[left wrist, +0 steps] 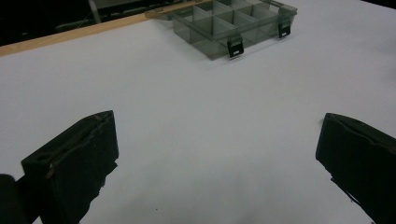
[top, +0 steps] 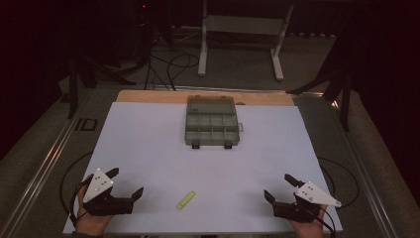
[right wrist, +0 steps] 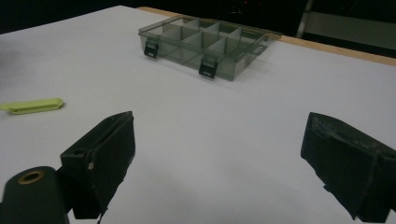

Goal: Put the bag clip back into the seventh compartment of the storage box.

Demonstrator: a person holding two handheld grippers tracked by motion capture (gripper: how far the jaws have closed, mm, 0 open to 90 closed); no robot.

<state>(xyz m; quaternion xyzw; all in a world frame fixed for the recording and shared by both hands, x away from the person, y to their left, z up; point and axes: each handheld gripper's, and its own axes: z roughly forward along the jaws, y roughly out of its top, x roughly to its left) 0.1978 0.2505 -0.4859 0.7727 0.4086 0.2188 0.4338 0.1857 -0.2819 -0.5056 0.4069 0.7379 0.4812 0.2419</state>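
Table (top: 148, 148) covered by a white sheet, with a wooden edge seen along its far side. Compartment box (top: 212, 122) of smoky clear plastic is set near the far middle of the sheet, lid shut, two black latches facing the person. Same box is seen in the left gripper view (left wrist: 233, 23) at top right of centre, and in the right gripper view (right wrist: 208, 44) at top centre, dividers visible through the lid.

Green clip (top: 186, 199), small and yellow-green, is laid flat on the sheet near the front edge, between the two grippers, somewhat closer to the left one, well apart from the box. It is caught at the left edge of the right gripper view (right wrist: 32, 106), lying lengthwise.

Left gripper (top: 126, 184) is held at the front left corner, low over the sheet, jaws spread wide, nothing between them; bare sheet is seen in the gap in its own view (left wrist: 217, 158). Right gripper (top: 278, 187) is held at the front right corner, jaws likewise spread wide and empty (right wrist: 217, 158). Neither gripper is touching clip or box. Cables are looped off each gripper over the table's sides.
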